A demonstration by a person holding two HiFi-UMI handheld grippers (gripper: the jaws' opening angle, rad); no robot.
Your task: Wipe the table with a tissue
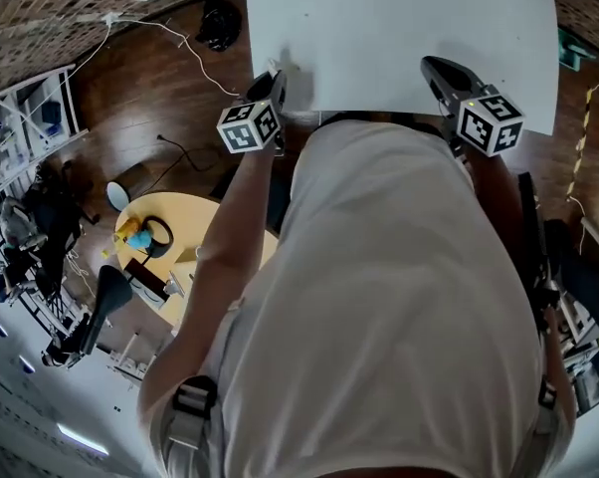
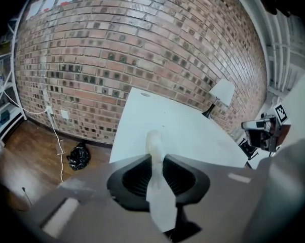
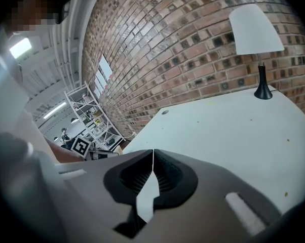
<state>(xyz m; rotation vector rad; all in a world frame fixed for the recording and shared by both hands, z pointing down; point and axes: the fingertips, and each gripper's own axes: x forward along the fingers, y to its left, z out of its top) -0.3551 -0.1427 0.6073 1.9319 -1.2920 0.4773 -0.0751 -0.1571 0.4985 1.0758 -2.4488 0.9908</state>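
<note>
I read the left gripper [image 2: 155, 158] as clamped on the tissue [image 2: 153, 142]. Both jaws press on this white, twisted strip. It sticks out past the jaw tips and also runs back between the pads toward the camera.

I read the right gripper [image 3: 152, 153] as closed and empty. Its jaws meet along a thin line with nothing between them.

In the head view, the left gripper [image 1: 278, 86] sits at the near edge of the white table [image 1: 399, 28], toward its left corner. The right gripper [image 1: 437, 68] sits over the same near edge, further right, and the two are well apart. From this view I cannot tell whether the tissue touches the tabletop, because it is too small there.

Ahead of the left gripper the table [image 2: 183, 130] is bare as far as a lamp [image 2: 221, 92] with a white shade, which stands at the far side near the brick wall [image 2: 142, 44]. A black bag [image 2: 79, 156] lies on the wooden floor [image 2: 21, 171] by the wall, left of the table.
</note>
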